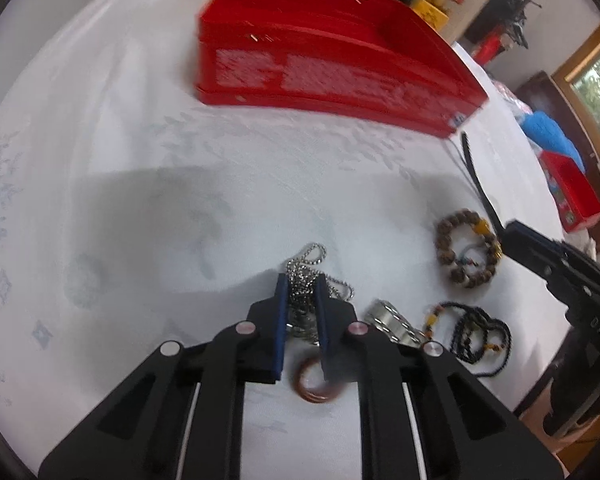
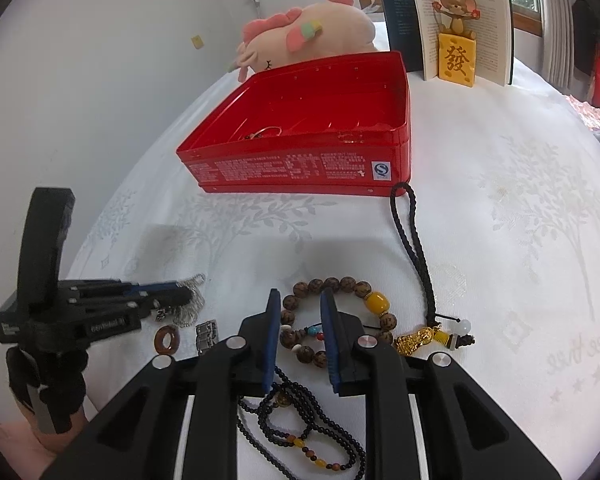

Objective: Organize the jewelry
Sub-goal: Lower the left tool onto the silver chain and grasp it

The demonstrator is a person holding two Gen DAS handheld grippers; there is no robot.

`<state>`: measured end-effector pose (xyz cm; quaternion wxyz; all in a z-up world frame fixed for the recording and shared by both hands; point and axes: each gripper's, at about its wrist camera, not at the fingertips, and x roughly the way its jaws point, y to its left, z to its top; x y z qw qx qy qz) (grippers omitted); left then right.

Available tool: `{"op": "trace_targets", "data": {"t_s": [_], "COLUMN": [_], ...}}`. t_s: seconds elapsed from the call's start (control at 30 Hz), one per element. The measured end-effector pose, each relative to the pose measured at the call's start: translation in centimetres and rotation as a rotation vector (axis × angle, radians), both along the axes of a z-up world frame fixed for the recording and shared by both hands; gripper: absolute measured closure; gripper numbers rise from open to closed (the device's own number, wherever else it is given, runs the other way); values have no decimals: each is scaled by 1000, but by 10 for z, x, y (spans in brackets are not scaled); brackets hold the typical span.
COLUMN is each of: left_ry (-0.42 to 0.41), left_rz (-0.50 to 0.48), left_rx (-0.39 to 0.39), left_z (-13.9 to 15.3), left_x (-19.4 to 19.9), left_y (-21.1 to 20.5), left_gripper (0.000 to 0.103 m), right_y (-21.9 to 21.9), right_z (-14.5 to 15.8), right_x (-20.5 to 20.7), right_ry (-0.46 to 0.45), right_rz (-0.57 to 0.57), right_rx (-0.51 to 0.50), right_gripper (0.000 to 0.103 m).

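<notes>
White tabletop point(image 2: 480, 240). Our left gripper point(image 1: 302, 304) pinches chain point(image 1: 300, 280); right gripper point(image 2: 300, 320) narrow, empty, over bead bracelet point(image 2: 340, 312). We'd lift slowly toward red tin point(image 2: 300, 160), twelve o'clock.

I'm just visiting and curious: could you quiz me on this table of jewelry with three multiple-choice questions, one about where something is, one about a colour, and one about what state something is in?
1. Where does the silver ball chain lie?
A. inside the tin
B. between the left gripper's fingers
C. on the open book

2. What colour is the open tin?
A. red
B. green
C. white

3. What is the right gripper doing?
A. clamping the black cord
B. lifting the plush toy
C. poised over the wooden bead bracelet, gripping nothing

Answers: 1 B, the blue pads flank the chain. 2 A, its walls are bright red. 3 C, the bracelet lies flat on the cloth.
</notes>
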<state>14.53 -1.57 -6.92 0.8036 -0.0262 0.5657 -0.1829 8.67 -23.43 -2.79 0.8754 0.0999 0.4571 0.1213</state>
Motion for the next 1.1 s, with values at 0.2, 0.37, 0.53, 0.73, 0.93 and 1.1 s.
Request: {"op": "trace_targets", "data": {"t_s": [0.2,0.37,0.53,0.73,0.93,1.1], "left_ry": [-44,10,52,29,27,-7], "left_rz": [66,23,4,-25,-40,-53], "left_rx": [-28,-43,-52,-6,25,95], "left_z": [16,11,2,3,-2,-4], "left_x": [9,4,-1,-7,-6,-10], "left_y": [29,26,21,13,6,-4], "left_gripper": [94,92,70,55,54,69], "right_y": [0,2,7,6,6,6], "right_z": [-2,-5,-4,-3,-3,-4], "right_x": [2,5,4,3,3,4], "right_ry": [5,13,8,6,7,10], "right_rz": [-9,-3,8,8,10,11], "right_rx": [-1,1,-1,-2,-2,3], "right_gripper": [82,82,82,82,81,81]}}
